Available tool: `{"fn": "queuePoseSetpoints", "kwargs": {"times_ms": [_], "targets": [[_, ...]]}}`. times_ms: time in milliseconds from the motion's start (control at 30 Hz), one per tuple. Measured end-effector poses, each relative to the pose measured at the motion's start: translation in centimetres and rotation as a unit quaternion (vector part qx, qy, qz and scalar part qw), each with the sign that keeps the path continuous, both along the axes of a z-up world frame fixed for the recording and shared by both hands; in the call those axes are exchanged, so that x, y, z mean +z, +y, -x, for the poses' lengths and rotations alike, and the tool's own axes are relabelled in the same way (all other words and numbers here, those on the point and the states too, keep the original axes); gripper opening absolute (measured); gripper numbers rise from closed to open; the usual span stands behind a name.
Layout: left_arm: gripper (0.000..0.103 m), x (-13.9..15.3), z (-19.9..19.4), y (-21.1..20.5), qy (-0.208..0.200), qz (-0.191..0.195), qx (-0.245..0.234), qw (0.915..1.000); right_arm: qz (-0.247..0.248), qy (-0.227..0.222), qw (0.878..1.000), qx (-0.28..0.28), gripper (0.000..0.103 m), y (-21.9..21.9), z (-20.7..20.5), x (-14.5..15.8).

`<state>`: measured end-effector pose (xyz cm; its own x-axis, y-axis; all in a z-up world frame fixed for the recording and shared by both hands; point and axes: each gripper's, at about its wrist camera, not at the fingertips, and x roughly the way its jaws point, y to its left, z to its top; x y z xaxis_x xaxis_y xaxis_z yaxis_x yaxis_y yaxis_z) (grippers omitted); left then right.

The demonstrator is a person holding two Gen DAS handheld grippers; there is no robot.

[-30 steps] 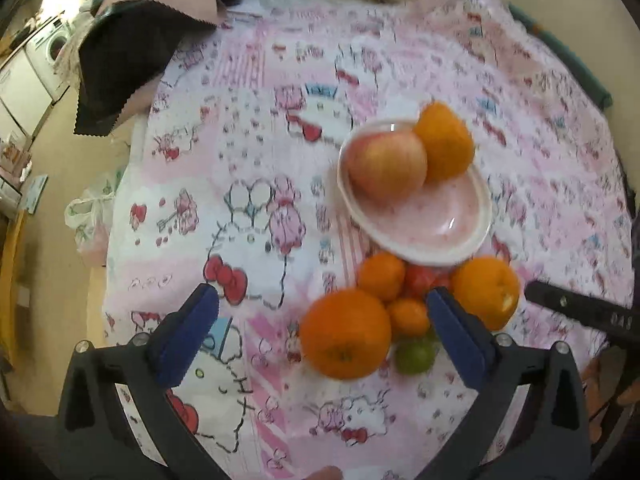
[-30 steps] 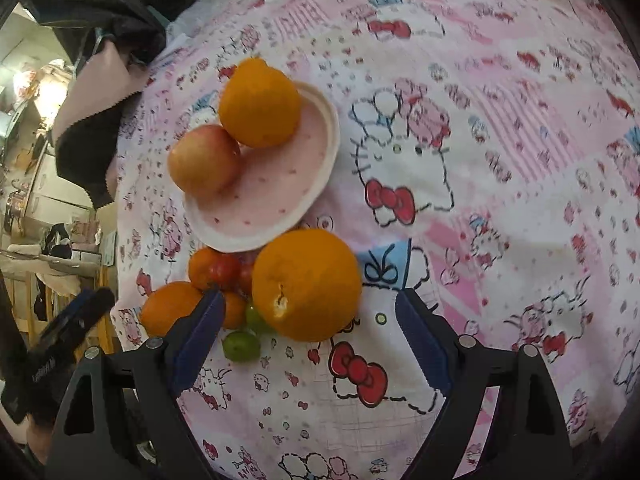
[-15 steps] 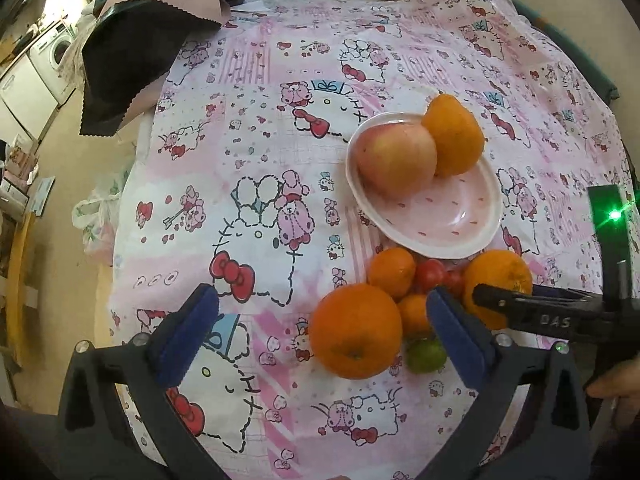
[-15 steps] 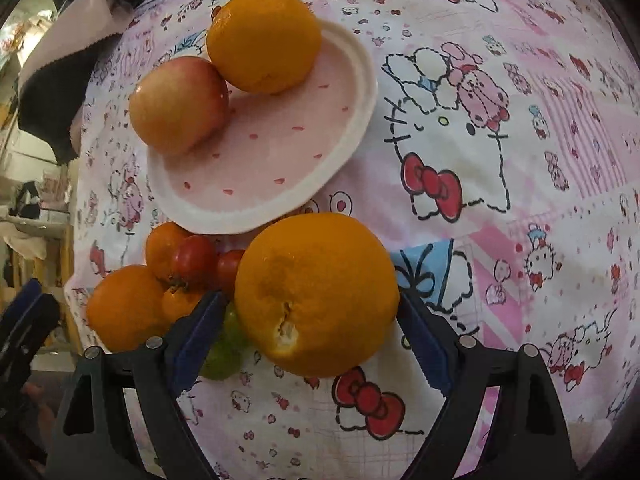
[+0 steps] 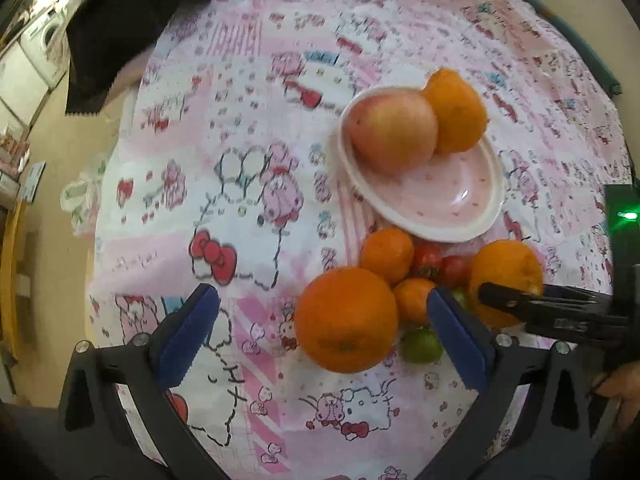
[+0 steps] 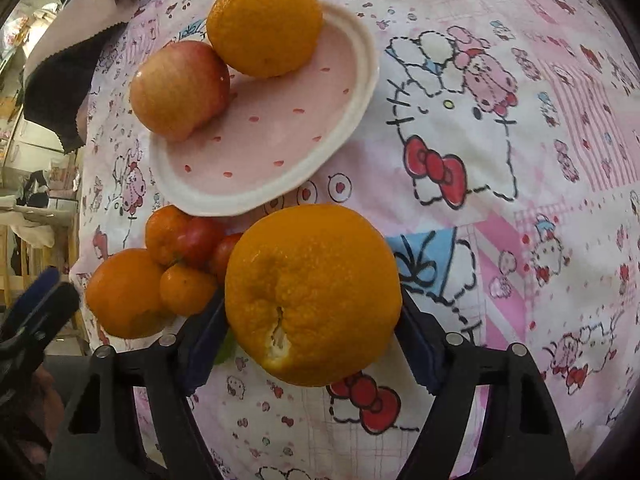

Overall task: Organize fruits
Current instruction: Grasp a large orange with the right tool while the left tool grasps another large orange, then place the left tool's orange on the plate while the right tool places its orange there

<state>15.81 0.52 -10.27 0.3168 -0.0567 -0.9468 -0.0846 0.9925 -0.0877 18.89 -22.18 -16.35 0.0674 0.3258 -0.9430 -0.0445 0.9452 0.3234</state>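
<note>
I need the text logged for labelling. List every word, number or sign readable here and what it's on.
Raised lettering on the right hand-held gripper, seen from the left wrist view: too blurred to read.
Tablecloth: cartoon prints only, no readable words.
Plate: red dots, no text.
Large orange and the other fruit: no stickers or labels visible.
</note>
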Motion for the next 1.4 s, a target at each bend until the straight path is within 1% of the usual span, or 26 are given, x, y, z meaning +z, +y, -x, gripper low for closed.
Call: {"fn": "queuePoseSetpoints", "kwargs": {"times_ms": [100, 200, 367, 467, 533, 600, 667, 733, 800, 867, 1033, 1200, 1300, 1400], "targets": [[0.101, -1.6, 0.2, 0.2, 0.033, 0.015, 0.002, 0.9993, -0.018, -0.003, 1.0, -0.018, 0.08, -1.0, 0.5, 1.0], [0.097, -2.5, 0.5, -0.3, 0.049, 0.017, -0.009, 0.9986, -0.039, -0.016, 0.998, -0.038, 0.08, -2.2, 0.8, 2.6], [0.096, -3.5, 0.7, -1.9, 0.059, 0.012, -0.037, 0.9975, -0.051, -0.052, 0.996, -0.048, 0.08, -2.8, 0.8, 5.0], [0.091, -3.8, 0.5, -2.7, 0.044, 0.001, -0.045, 0.998, -0.045, -0.061, 0.996, -0.048, 0.08, -2.6, 0.7, 5.5], [0.088, -4.3, 0.3, -3.0, 0.047, -0.006, -0.052, 0.9975, -0.044, -0.062, 0.996, -0.05, 0.08, -2.8, 0.6, 5.6], [0.07, -4.8, 0.2, -2.8, 0.054, -0.008, -0.055, 0.997, -0.044, -0.06, 0.996, -0.053, 0.08, -2.9, 0.5, 5.4], [0.069, -4.8, 0.2, -2.6, 0.054, -0.002, -0.052, 0.9971, -0.044, -0.06, 0.996, -0.053, 0.08, -3.0, 0.5, 5.4], [0.067, -4.6, 0.3, -2.7, 0.067, 0.0, -0.059, 0.996, -0.043, -0.061, 0.996, -0.05, 0.08, -2.9, 0.4, 5.4], [0.067, -4.3, 0.6, -2.0, 0.075, 0.014, -0.047, 0.996, -0.046, -0.061, 0.996, -0.05, 0.08, -2.8, 0.4, 5.5], [0.067, -4.1, 1.0, -1.4, 0.077, 0.011, -0.036, 0.9963, -0.051, -0.061, 0.996, -0.05, 0.08, -2.8, 0.4, 5.6], [0.067, -2.5, 1.8, 0.0, 0.062, 0.006, -0.019, 0.9979, -0.055, -0.064, 0.995, -0.047, 0.08, -2.7, 0.2, 6.0], [0.067, -0.6, 2.0, 1.0, 0.037, -0.002, -0.01, 0.9993, -0.067, -0.068, 0.994, -0.051, 0.08, -2.7, 0.0, 6.6], [0.067, 0.6, 1.2, 0.1, 0.017, -0.005, -0.017, 0.9997, -0.076, -0.073, 0.993, -0.053, 0.08, -2.8, -0.2, 7.1], [0.067, 1.8, 0.1, -1.6, -0.005, -0.013, -0.039, 0.9991, -0.085, -0.077, 0.992, -0.058, 0.08, -3.1, -0.6, 7.4]]}}
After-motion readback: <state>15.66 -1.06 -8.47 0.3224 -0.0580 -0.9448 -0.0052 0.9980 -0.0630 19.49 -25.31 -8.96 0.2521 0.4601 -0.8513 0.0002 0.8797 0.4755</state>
